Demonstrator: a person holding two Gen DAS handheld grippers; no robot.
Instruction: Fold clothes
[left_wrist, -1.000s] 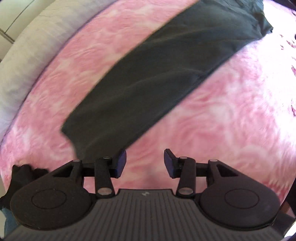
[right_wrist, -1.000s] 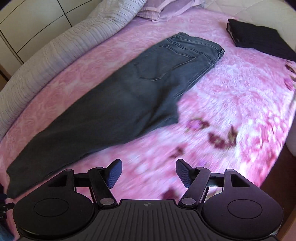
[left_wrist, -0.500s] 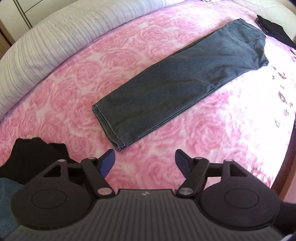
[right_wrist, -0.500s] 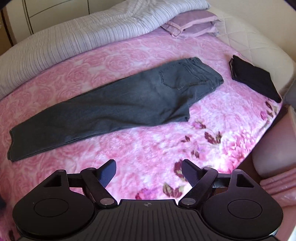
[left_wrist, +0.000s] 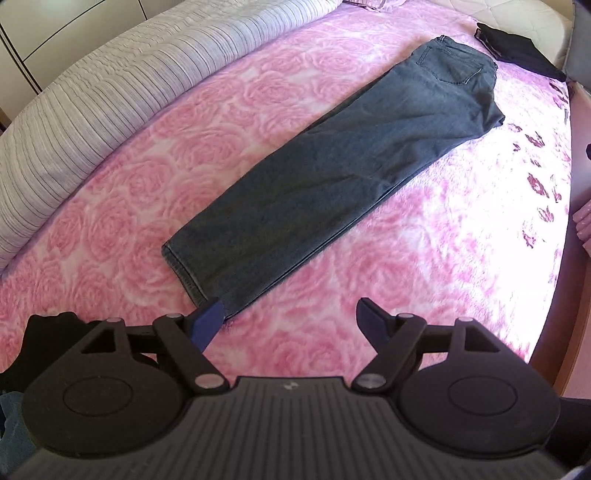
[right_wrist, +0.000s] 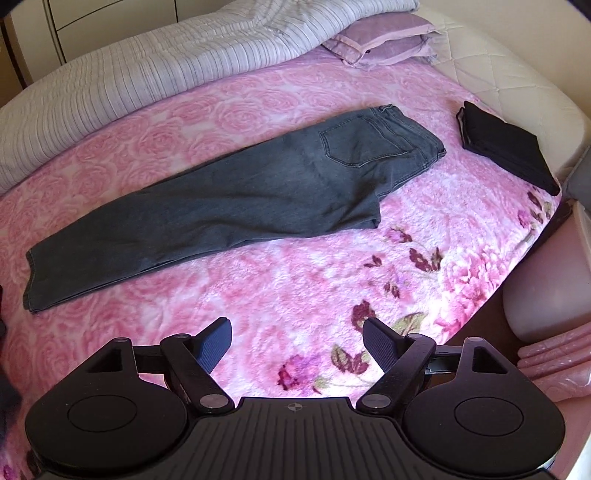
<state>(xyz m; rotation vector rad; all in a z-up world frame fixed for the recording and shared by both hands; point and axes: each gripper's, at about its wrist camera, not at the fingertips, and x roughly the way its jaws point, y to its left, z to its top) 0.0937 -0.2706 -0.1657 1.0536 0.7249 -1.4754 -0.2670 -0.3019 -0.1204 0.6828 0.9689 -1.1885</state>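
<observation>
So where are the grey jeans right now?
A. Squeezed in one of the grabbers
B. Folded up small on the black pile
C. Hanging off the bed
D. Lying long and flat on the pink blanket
D: the jeans lie stretched out on the pink blanket, apart from the folded black clothes, with nothing in the right gripper.

Both pictures are bright with daylight. In the left wrist view the pink blanket (left_wrist: 461, 236) is washed out to nearly white on the right side, and in the right wrist view the same glare lies in the middle. The dark jeans (right_wrist: 236, 206) lose detail in their folds but stay sharp. Each fisheye lens bends the bed's edges into curves. No motion blur is seen. The corners fall into dark vignette.
</observation>
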